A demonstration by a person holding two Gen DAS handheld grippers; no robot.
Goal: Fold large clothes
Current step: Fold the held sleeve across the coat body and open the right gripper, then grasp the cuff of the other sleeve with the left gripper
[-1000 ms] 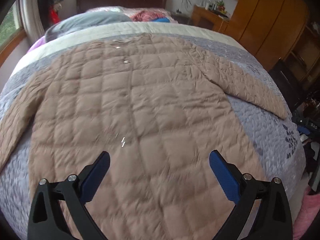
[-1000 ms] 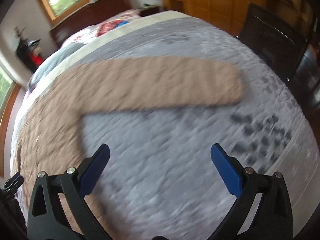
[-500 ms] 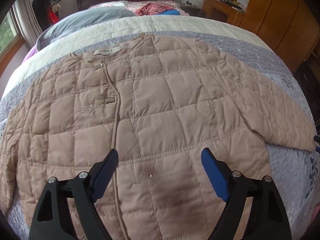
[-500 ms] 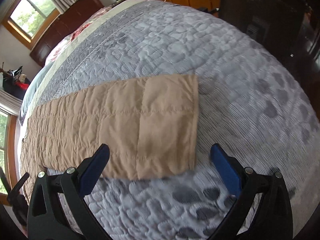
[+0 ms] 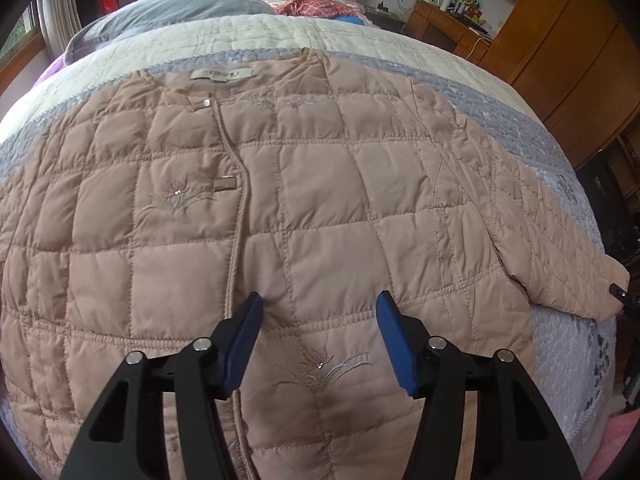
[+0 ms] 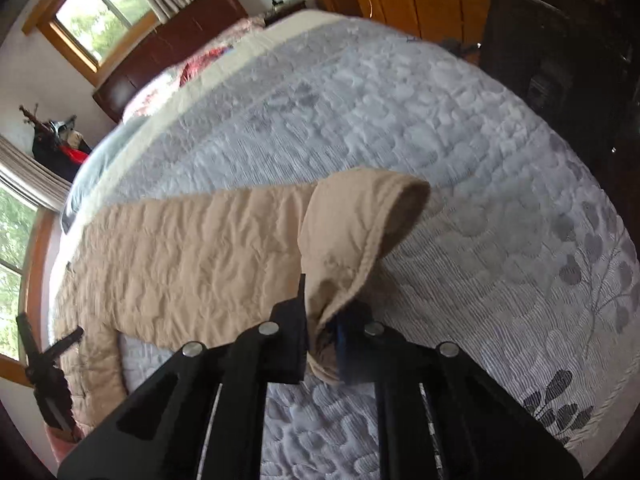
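A beige quilted jacket lies front up and spread flat on the bed, collar toward the headboard. My left gripper is open and hovers just above the jacket's lower front, beside the front closure. In the right wrist view, my right gripper is shut on the cuff of the jacket's sleeve and lifts it off the quilt. The rest of the sleeve lies flat toward the jacket body. The right gripper's tip also shows at the sleeve end in the left wrist view.
A grey patterned quilt covers the bed. Pillows and red clothes lie near the headboard. Wooden wardrobes and a desk stand on the right. Dark furniture borders the bed's right side.
My left gripper has moved forward and lower over the jacket and its jaws have narrowed. My right gripper has closed on the sleeve cuff and raised it.
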